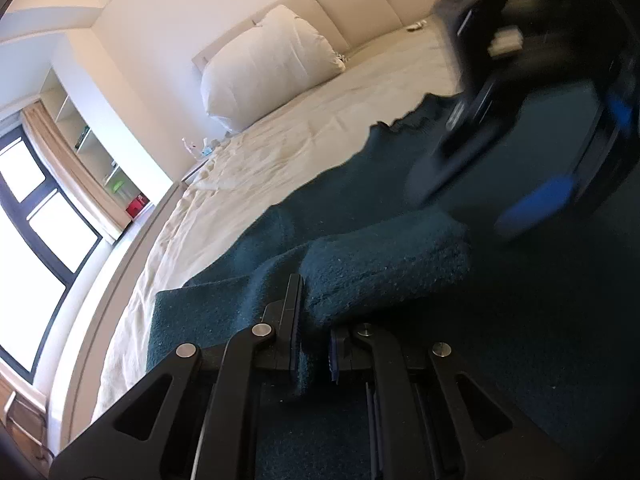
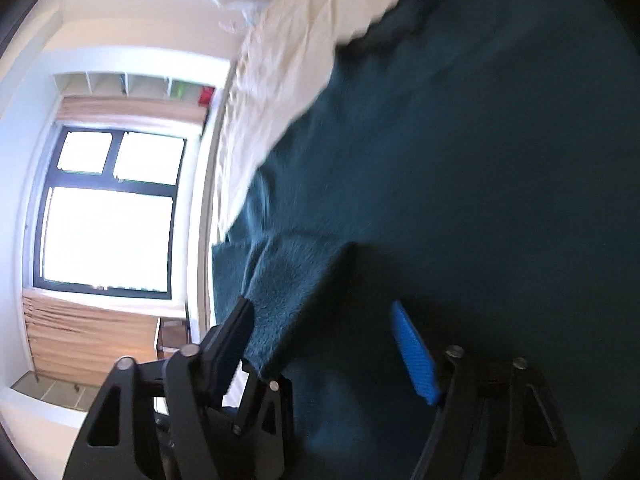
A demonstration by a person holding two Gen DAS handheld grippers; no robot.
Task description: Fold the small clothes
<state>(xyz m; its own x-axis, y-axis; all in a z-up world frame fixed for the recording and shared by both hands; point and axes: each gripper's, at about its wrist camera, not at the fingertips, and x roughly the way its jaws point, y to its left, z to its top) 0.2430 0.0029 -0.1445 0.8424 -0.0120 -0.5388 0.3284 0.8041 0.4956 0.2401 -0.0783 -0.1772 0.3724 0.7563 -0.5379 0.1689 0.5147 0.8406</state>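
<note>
A dark teal fleece garment (image 1: 380,264) lies spread on a cream bed sheet (image 1: 300,140). My left gripper (image 1: 314,320) is shut on a thick folded edge of it, and the cloth bulges over the right finger. In the left wrist view my right gripper (image 1: 576,156) is blurred, close above the garment at the upper right. In the right wrist view the right gripper (image 2: 320,306) stands open over the garment (image 2: 460,160). A raised fold (image 2: 292,288) lies against its left finger, and the blue pad (image 2: 414,354) stands apart from it. Black links of the left gripper (image 2: 260,380) show below that fold.
A white pillow (image 1: 264,64) leans on the padded headboard (image 1: 352,0) at the far end of the bed. The bed's side edge (image 2: 210,184) runs along the left. Beyond it are a bright window (image 2: 108,208), curtains and an open shelf (image 2: 132,86).
</note>
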